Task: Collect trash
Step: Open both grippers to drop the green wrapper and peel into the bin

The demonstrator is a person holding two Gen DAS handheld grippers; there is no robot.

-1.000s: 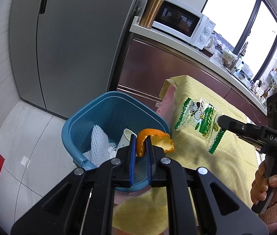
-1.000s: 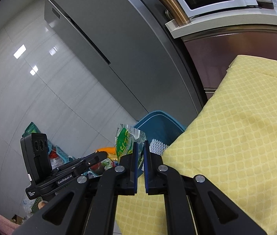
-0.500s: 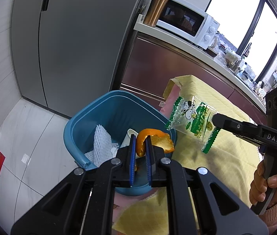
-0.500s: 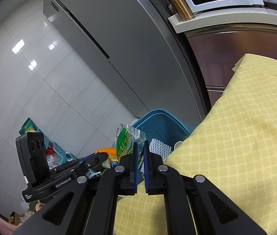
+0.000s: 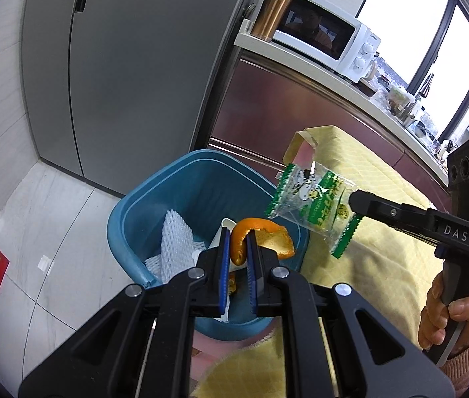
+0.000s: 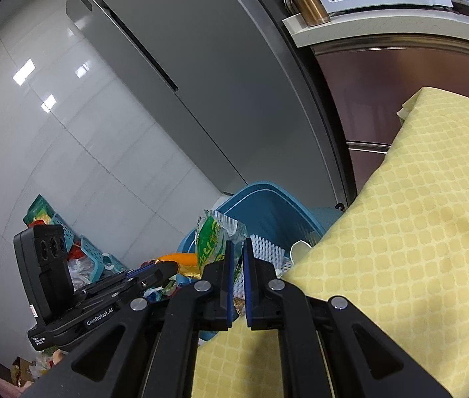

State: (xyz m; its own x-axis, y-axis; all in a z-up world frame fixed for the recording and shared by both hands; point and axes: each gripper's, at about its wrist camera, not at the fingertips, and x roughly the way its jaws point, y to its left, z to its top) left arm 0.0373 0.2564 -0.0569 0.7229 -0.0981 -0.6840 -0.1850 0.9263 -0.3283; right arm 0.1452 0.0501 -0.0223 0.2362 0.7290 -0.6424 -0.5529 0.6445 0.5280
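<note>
My left gripper (image 5: 236, 238) is shut on a curled orange peel (image 5: 261, 238) and holds it above the blue bin (image 5: 141, 205). Inside the bin lie white foam netting (image 5: 174, 242) and a white cup. My right gripper (image 6: 238, 248) is shut on a clear green-and-white snack wrapper (image 6: 212, 237). In the left wrist view that wrapper (image 5: 314, 205) hangs from the right gripper (image 5: 355, 200) over the bin's right rim. In the right wrist view the left gripper (image 6: 168, 269) with the peel (image 6: 181, 260) sits low at left, before the bin (image 6: 261, 199).
A table with a yellow checked cloth (image 6: 416, 232) stands right of the bin. A grey fridge (image 5: 128, 66) and a counter with a microwave (image 5: 323, 43) and a copper tumbler (image 5: 272, 11) lie behind. Bags and baskets (image 6: 68, 252) clutter the tiled floor.
The right gripper has carried the wrapper leftwards, from over the yellow cloth to the bin's right rim. The left gripper with the peel has stayed over the bin.
</note>
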